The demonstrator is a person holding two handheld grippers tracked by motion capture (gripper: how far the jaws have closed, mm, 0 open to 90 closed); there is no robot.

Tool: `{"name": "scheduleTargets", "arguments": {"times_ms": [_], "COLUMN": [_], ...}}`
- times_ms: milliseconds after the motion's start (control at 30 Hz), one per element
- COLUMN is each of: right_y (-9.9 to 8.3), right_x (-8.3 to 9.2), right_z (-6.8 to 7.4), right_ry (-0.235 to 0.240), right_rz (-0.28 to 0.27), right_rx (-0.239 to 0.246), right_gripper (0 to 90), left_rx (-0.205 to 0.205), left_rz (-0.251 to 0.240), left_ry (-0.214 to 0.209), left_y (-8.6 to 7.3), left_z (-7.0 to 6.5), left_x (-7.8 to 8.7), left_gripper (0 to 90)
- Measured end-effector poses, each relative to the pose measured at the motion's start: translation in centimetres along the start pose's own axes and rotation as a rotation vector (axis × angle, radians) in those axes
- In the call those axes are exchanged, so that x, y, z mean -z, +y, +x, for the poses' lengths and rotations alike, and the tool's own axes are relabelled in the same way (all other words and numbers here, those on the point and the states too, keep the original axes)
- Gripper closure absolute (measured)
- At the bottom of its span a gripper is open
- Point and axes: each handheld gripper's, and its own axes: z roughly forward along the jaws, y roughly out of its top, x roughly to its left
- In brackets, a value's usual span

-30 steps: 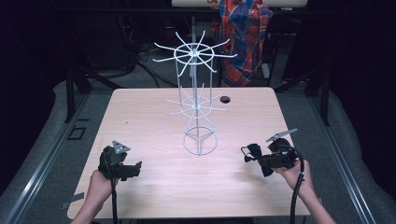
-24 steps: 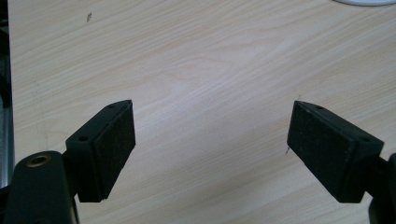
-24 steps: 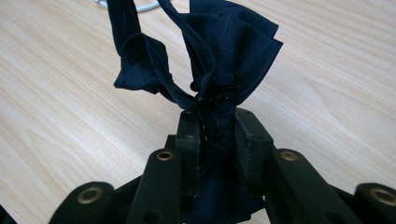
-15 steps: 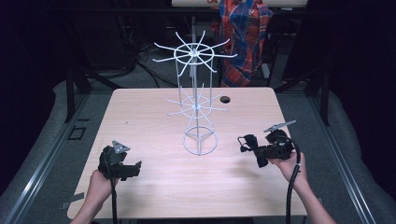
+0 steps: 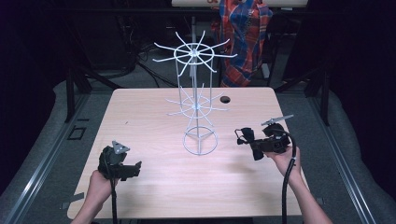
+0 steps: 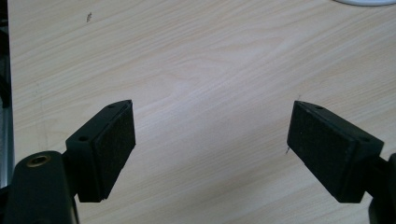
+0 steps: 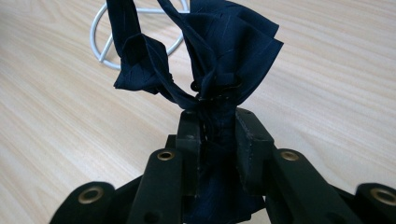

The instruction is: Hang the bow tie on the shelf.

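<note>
A white wire display rack [image 5: 196, 100] with spoked arms stands upright in the middle of the wooden table [image 5: 149, 116]; its ring base [image 7: 140, 32] appears behind the cloth in the right gripper view. My right gripper [image 5: 250, 142] is held just above the table to the right of the rack's base, shut on a dark navy bow-like cloth piece [image 7: 210, 60] that sticks out past the jaws. My left gripper [image 5: 133, 169] rests low at the near left, open, with bare tabletop between its pads [image 6: 112, 144].
A small round hole [image 5: 225, 99] sits in the table near its far edge. A person in a plaid shirt [image 5: 245, 32] stands beyond the table. Dark equipment and cables lie on the floor behind.
My right gripper has moved up and toward the rack with the dark cloth in it. The left gripper has stayed in place.
</note>
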Motion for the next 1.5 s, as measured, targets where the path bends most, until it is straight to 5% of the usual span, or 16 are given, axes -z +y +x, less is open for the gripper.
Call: {"name": "scheduleTargets", "arguments": {"times_ms": [900,1500], "right_y": [3.0,3.6], "right_x": [-0.5,2.2], "right_z": [-0.1,0.1], "right_ry": [0.073,0.156], "right_rz": [-0.117,-0.219], "right_rx": [0.011,0.013], "right_gripper": [73.3,73.3], "left_rx": [0.011,0.014], "left_rz": [0.004,-0.005], "left_ry": [0.021,0.012], "left_y": [0.0,0.0], "left_z": [0.1,0.1], "left_x": [-0.2,-0.1], "left_gripper": [15.6,15.6]}}
